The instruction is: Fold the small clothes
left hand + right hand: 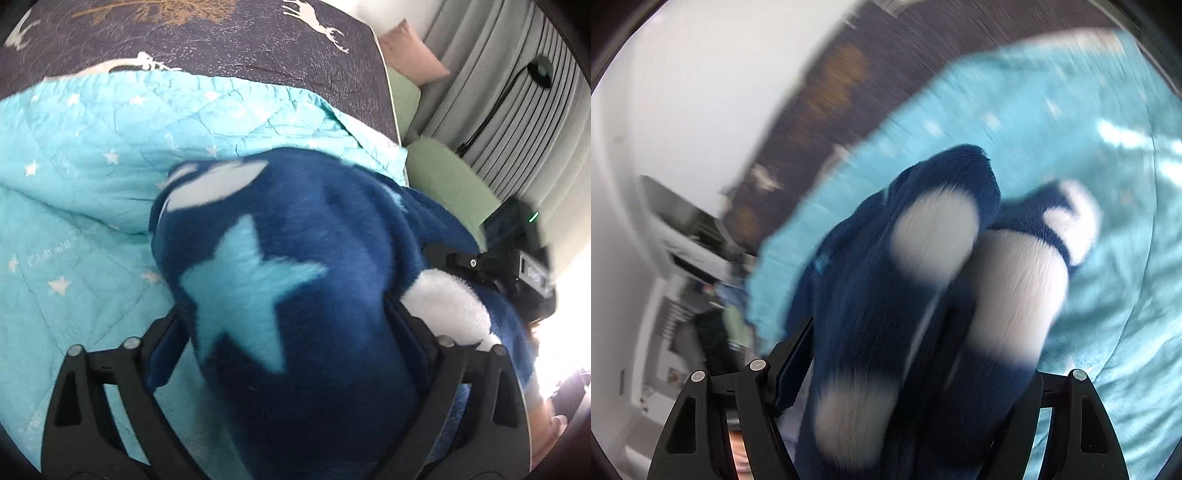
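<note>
Both the left claw and the right claw stand spread wide around bunched folds of the navy fleece garment, carried above the turquoise quilt; next, probably, laying it flat ahead.

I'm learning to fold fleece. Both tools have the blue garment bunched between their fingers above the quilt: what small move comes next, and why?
Probably lower it onto the quilt and spread it flat. The garment bulges in a lump through the left tool and the right tool, with no flat edge to fold yet.
</note>
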The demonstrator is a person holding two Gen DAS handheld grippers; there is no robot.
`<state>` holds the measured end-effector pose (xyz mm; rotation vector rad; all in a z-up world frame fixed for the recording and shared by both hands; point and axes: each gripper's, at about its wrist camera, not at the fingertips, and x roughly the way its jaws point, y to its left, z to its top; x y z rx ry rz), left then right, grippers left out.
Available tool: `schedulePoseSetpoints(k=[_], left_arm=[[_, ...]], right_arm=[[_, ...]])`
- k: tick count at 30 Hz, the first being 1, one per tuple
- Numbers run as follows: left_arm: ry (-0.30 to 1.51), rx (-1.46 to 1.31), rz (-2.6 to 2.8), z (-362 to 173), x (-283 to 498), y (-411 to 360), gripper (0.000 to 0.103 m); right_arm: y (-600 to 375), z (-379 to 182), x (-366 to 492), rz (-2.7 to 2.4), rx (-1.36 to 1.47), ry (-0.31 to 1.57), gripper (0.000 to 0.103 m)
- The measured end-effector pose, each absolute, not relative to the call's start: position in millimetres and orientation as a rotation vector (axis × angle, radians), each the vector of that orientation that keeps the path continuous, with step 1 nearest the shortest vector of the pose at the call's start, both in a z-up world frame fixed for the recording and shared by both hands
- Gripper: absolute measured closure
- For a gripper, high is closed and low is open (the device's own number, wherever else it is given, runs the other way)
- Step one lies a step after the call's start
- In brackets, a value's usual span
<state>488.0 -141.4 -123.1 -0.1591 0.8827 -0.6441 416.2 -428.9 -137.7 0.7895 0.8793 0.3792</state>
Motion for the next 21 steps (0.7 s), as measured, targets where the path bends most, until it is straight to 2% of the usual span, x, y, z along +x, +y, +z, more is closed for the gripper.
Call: schedulePoseSetpoints(k=[2, 4, 12, 15, 21], left_arm=[[0.858, -0.129, -0.649, -121.5, 481.3, -144.6, 0.004], [0.837, -0.096, -0.641, -118.2, 475.4, -149.4, 0.003], [0.845, -0.135, -0.570, -112.1, 476.2, -136.7, 0.004], [0.759, -0.073, -0.554, -84.3, 443.8, -131.3, 0.005], [0.640, -0.013, -0.585, -30.3, 351.7, -113.5, 0.004]], right_arm=[[-437.7, -158.1, 412.5, 0.449, 0.920, 0.827, 0.021], [-441.9, -162.8, 406.9, 0.447, 0.930, 0.808, 0.021], [-462.8, -120.6, 380.3, 0.265, 0.847, 0.819, 0.021], [-470.6, -100.2, 338.9, 0.109, 0.807, 0.770, 0.021], [-429.2, -39.9, 238.2, -0.026, 0.506, 0.746, 0.021]])
